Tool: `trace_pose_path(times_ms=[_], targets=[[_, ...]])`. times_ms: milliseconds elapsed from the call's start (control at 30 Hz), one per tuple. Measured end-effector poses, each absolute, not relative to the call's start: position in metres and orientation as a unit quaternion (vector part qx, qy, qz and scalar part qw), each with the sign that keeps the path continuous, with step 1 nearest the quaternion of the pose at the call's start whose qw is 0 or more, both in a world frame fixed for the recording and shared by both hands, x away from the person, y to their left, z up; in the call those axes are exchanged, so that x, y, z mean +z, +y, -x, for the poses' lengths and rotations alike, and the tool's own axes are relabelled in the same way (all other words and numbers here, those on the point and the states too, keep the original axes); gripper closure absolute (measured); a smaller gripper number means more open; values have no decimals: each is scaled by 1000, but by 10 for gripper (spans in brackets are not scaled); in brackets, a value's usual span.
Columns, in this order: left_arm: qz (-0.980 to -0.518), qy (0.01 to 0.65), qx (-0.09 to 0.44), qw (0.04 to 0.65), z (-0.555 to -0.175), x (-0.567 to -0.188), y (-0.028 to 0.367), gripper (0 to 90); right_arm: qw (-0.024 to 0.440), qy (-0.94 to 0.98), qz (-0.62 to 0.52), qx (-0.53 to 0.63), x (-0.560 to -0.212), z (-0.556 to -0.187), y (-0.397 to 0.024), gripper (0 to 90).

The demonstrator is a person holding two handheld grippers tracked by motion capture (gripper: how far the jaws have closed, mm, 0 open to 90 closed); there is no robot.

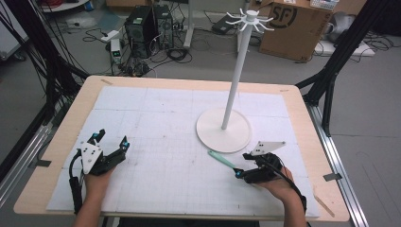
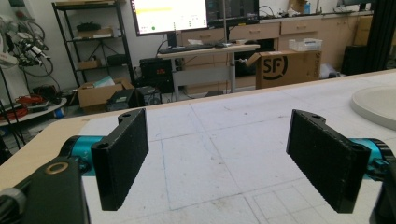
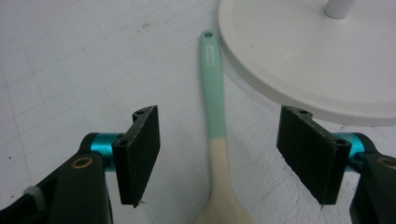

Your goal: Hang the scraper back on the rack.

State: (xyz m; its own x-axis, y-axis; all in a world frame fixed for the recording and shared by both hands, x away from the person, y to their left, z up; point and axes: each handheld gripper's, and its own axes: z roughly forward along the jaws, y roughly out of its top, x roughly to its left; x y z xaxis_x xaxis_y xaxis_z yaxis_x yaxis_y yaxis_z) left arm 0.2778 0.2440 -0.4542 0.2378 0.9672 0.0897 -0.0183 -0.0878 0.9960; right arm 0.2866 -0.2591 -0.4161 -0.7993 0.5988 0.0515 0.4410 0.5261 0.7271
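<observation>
A utensil [image 1: 221, 160] with a mint-green handle and a cream lower end lies on the white gridded mat, just in front of the round base of a white hook stand [image 1: 223, 130]. My right gripper [image 1: 241, 164] is over the utensil's near end. In the right gripper view the utensil [image 3: 212, 93] runs up between the two jaws, which stand apart on either side without touching it, so the right gripper [image 3: 224, 154] is open. The stand's base [image 3: 303, 60] fills the upper right there. My left gripper [image 1: 112, 138] rests open at the mat's left, and the left gripper [image 2: 229, 158] has nothing between its pads.
The stand's thin pole [image 1: 235, 75] rises to a ring of hooks [image 1: 249, 20]. The mat covers a wooden table [image 1: 66, 127]. Black frame posts [image 1: 331, 71], cables, computers and a cardboard box [image 1: 293, 26] stand on the floor beyond the far edge.
</observation>
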Motion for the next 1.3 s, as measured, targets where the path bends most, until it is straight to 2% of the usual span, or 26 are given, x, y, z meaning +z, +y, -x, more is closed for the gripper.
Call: trace_pose_path(times_ms=[1300], targets=[[-578,411,460,534,-278,-454,244,215,24,942,-298,151,-409,-316,-219,436]])
